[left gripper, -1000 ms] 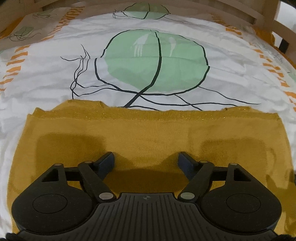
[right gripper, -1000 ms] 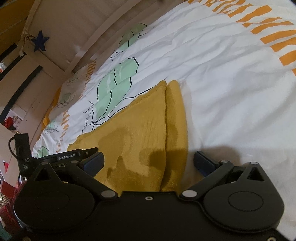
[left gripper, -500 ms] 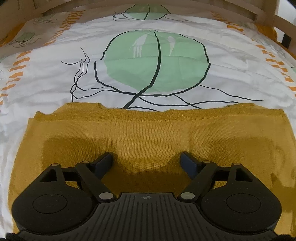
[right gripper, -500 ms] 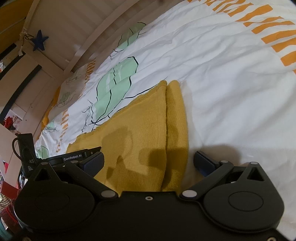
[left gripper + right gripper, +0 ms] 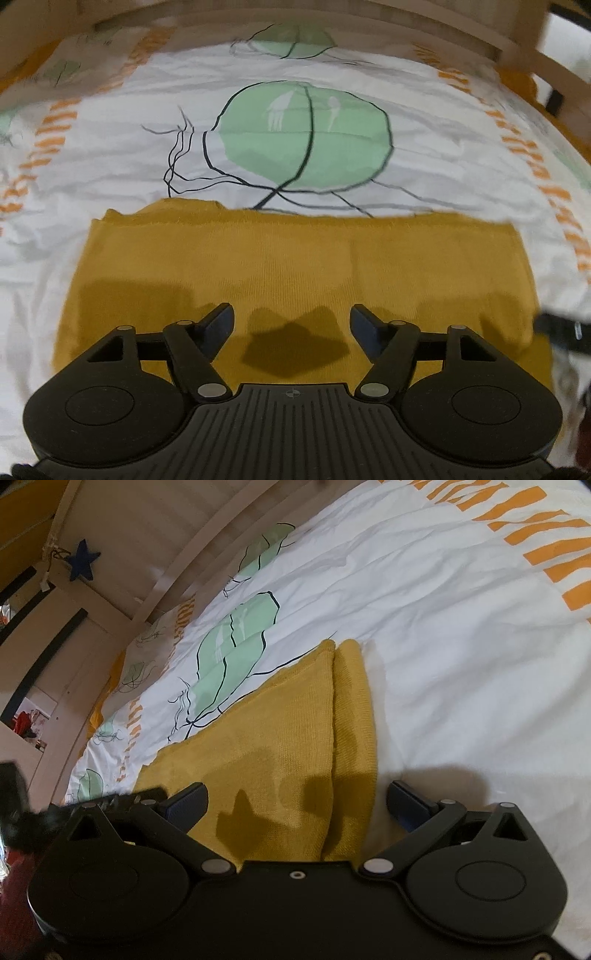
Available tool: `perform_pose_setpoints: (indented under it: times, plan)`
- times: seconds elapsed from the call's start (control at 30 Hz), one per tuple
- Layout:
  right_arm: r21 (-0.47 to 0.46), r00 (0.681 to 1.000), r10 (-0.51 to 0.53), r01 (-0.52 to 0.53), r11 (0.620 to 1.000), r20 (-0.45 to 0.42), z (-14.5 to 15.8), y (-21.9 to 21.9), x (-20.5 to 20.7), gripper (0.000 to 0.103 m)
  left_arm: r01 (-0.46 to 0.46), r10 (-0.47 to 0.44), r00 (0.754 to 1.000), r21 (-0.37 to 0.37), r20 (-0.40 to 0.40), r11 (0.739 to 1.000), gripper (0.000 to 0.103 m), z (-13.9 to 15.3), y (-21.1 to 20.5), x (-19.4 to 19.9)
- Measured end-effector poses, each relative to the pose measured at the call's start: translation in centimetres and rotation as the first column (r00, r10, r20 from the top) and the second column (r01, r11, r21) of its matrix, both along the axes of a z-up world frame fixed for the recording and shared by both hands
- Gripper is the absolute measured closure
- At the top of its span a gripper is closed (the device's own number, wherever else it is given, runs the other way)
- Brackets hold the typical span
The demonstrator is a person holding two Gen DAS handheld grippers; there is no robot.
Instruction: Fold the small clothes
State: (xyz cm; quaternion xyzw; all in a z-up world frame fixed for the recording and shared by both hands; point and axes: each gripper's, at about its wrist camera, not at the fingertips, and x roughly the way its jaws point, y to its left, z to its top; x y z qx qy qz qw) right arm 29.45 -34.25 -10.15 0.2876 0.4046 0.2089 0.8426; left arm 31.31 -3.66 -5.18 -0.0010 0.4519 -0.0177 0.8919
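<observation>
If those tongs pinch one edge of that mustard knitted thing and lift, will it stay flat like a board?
Probably not. The mustard knit garment lies limp and layered on the bed sheet, so it would likely droop. It looks thin, so probably light. Its ribbed knit texture suggests the open right tongs should grip without much slipping.

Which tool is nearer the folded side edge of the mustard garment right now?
Right. The right tool hangs open straddling the folded side edge of the mustard garment. The left tool, also open, sits over the garment's middle.
</observation>
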Motion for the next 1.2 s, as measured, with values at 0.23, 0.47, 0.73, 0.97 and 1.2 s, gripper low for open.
perform_pose_setpoints:
  times: [0.23,0.47,0.73,0.97,1.2]
  plan:
    - [0.022,1.000,-0.001,0.001,1.000,-0.003,-0.1,-0.3,0.0,0.000,0.055,-0.055,0.998,0.028,-0.021,0.998,0.035,-0.8,-0.7,-3.7]
    - [0.083,1.000,-0.010,0.010,0.997,-0.010,-0.4,-0.9,0.1,0.000,0.058,-0.056,0.996,0.028,-0.068,0.998,0.034,-3.1,-0.8,-4.9]
    - [0.133,1.000,-0.016,0.017,0.991,-0.007,-0.6,-1.1,0.4,0.000,0.063,-0.062,0.995,0.010,-0.079,0.998,0.032,-3.4,-0.8,-4.4]
    - [0.142,1.000,-0.018,0.017,0.990,0.005,-0.7,-1.1,0.2,0.000,0.064,-0.064,0.996,0.003,-0.066,0.998,0.032,-3.5,-0.7,-4.8]
    - [0.180,1.000,-0.008,0.009,0.984,-0.006,-1.2,-1.3,0.2,0.028,0.067,-0.068,0.996,-0.014,-0.050,0.998,0.032,-3.5,-0.5,-5.0]
